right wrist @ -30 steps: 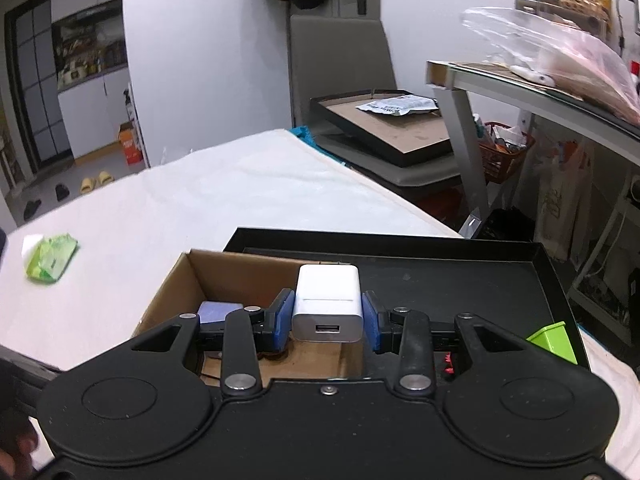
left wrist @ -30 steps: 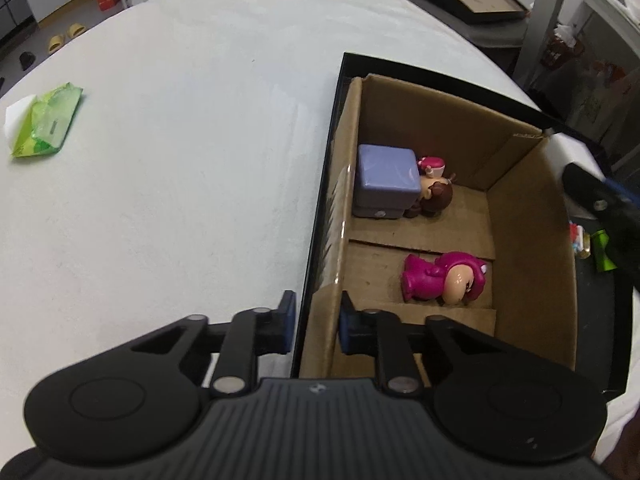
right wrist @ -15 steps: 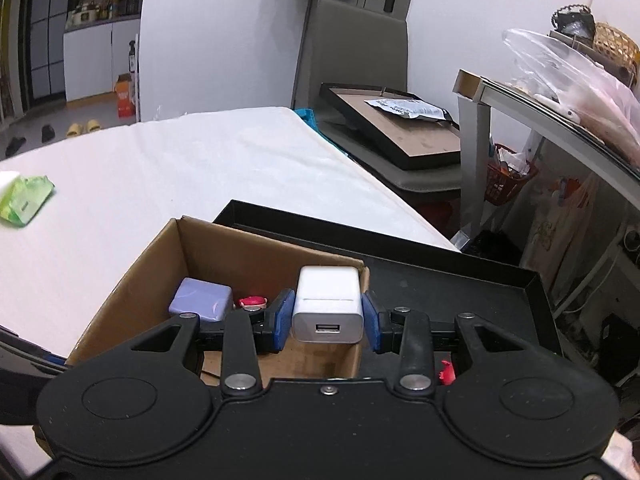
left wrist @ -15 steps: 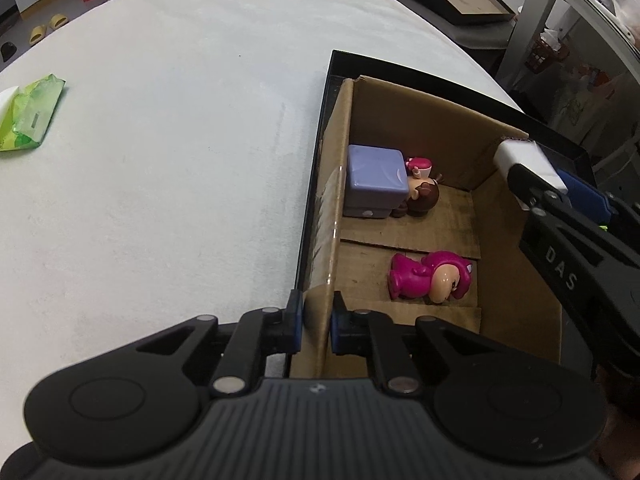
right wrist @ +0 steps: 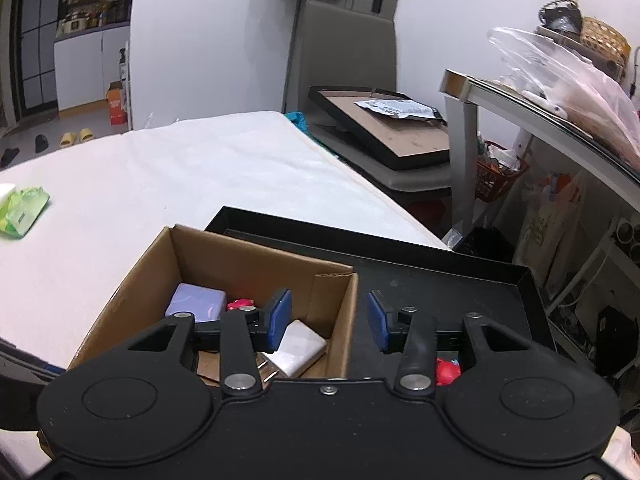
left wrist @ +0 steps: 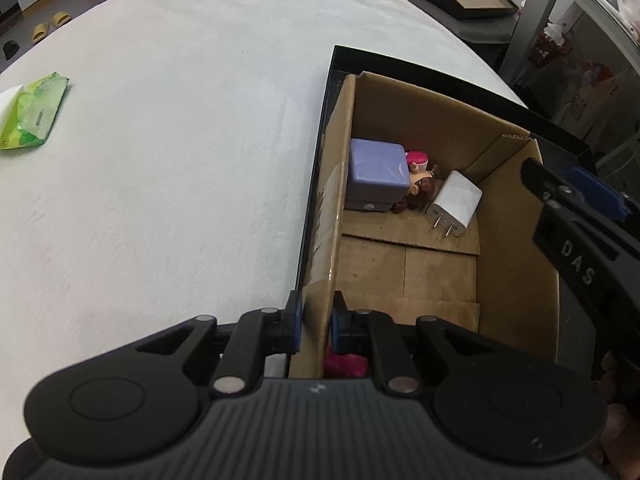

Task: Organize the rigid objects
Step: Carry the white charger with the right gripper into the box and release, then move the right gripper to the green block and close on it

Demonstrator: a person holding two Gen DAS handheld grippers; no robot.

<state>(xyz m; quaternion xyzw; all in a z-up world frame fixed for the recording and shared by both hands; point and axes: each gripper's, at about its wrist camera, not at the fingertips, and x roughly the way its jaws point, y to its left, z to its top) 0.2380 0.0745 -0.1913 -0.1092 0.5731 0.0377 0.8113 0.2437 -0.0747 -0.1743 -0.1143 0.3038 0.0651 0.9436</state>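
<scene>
The charger (left wrist: 456,204) has just been released into the box (left wrist: 516,240) by the right claw (right wrist: 329,322), now spread; the box wall is kept clenched by the left claw (left wrist: 316,322).

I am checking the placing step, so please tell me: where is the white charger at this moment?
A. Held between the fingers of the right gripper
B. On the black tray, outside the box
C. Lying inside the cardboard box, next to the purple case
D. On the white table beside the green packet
C: the white charger lies on the floor of the cardboard box, near the purple case, and the right gripper is open with nothing in it.
</scene>
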